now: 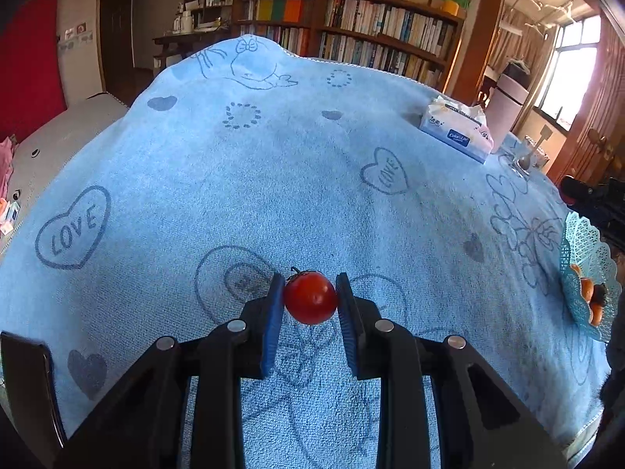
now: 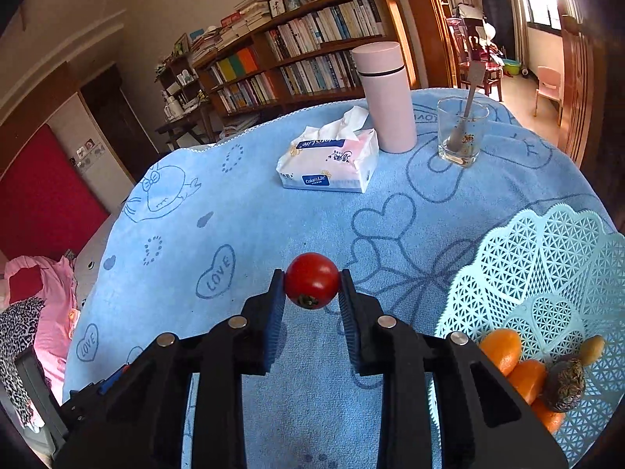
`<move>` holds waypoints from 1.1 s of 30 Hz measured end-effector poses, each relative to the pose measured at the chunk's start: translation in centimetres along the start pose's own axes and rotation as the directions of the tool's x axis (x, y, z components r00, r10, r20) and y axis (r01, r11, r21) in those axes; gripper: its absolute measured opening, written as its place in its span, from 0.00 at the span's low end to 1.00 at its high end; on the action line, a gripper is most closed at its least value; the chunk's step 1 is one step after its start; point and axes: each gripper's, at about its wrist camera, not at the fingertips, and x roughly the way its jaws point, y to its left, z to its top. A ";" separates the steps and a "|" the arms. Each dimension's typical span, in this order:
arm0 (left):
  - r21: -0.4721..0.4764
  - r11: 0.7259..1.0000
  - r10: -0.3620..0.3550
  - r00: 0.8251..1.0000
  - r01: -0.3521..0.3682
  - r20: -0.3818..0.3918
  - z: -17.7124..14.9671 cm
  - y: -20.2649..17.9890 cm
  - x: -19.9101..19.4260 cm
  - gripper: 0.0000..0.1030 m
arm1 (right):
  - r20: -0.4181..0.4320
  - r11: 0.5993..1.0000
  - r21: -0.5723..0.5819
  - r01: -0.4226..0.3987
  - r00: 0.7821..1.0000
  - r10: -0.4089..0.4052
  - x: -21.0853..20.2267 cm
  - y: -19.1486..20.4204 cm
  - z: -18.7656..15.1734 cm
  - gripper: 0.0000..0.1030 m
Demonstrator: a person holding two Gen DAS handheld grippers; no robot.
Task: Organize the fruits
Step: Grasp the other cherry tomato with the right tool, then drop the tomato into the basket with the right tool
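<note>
My left gripper (image 1: 310,287) is shut on a small red tomato (image 1: 310,299), stem up, held above the blue towel-covered table (image 1: 273,164). My right gripper (image 2: 311,279) is shut on another red tomato (image 2: 311,278), stem end down. A light blue lattice fruit basket (image 2: 547,258) stands just right of my right gripper; it holds orange fruits (image 2: 502,348) and a dark round fruit (image 2: 566,385). The same basket shows at the right edge of the left wrist view (image 1: 586,250).
A tissue pack (image 2: 332,162), a pink flask (image 2: 386,97) and a glass with a spoon (image 2: 461,133) stand at the table's far side. The tissue pack also shows in the left wrist view (image 1: 457,129). Bookshelves stand behind. A bed with pink clothes lies to the left.
</note>
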 end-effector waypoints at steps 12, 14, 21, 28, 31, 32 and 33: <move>0.084 0.995 -0.052 0.998 0.049 0.029 0.9 -4.8 -1.0 0.26 | 0.070 0.985 0.110 0.133 0.988 -0.141 -5.7 -7.2 -0.8 0.28; 0.102 0.993 -0.062 0.998 0.059 0.032 1.0 -5.7 -1.1 0.26 | 0.064 0.979 0.136 0.154 0.984 -0.164 -5.9 -8.7 -1.3 0.28; 0.159 0.984 -0.088 0.996 0.082 0.034 1.2 -8.8 -1.5 0.26 | 0.048 0.956 0.235 0.175 0.980 -0.192 -6.9 -12.8 -2.3 0.36; 0.213 0.972 -0.113 0.993 0.103 0.038 1.7 -11.9 -1.7 0.26 | 0.094 0.939 0.295 0.177 0.973 -0.213 -9.3 -15.0 -3.1 0.54; 0.243 0.963 -0.133 0.991 0.120 0.036 2.0 -13.7 -1.6 0.26 | 0.101 0.934 0.300 0.194 0.967 -0.234 -10.2 -15.9 -3.7 0.56; 0.254 0.959 -0.140 0.989 0.127 0.035 2.0 -14.4 -1.6 0.26 | 0.103 0.932 0.301 0.203 0.964 -0.243 -10.5 -16.1 -4.0 0.58; 0.266 0.954 -0.150 0.988 0.136 0.032 2.1 -15.2 -1.6 0.26 | 0.105 0.930 0.300 0.212 0.962 -0.253 -10.8 -16.3 -4.3 0.61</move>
